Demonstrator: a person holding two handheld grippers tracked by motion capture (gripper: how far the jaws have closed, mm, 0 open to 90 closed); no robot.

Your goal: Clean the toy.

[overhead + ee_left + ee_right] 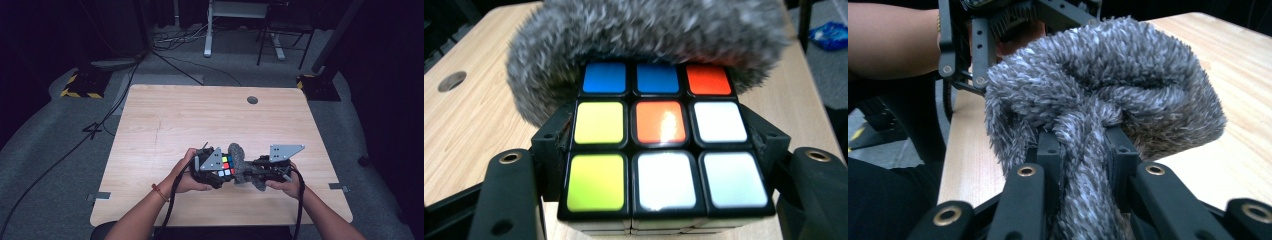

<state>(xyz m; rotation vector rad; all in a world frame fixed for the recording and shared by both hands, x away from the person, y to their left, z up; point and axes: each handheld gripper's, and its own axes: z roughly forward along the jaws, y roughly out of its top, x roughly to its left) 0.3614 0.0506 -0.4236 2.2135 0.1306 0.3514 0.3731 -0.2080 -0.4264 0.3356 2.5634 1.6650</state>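
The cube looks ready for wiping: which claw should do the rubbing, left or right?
Right, probably. The right claw is shut on the fuzzy grey cloth, which already lies against the cube. The left claw is clamped on the cube's sides, so it is better used to hold it.

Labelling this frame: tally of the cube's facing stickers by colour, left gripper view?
Rubik's cube, face toward the left gripper's camera:
White: 3
Blue: 2
Yellow: 2
Orange: 2 (the top-right one looks redder)
Total: 9
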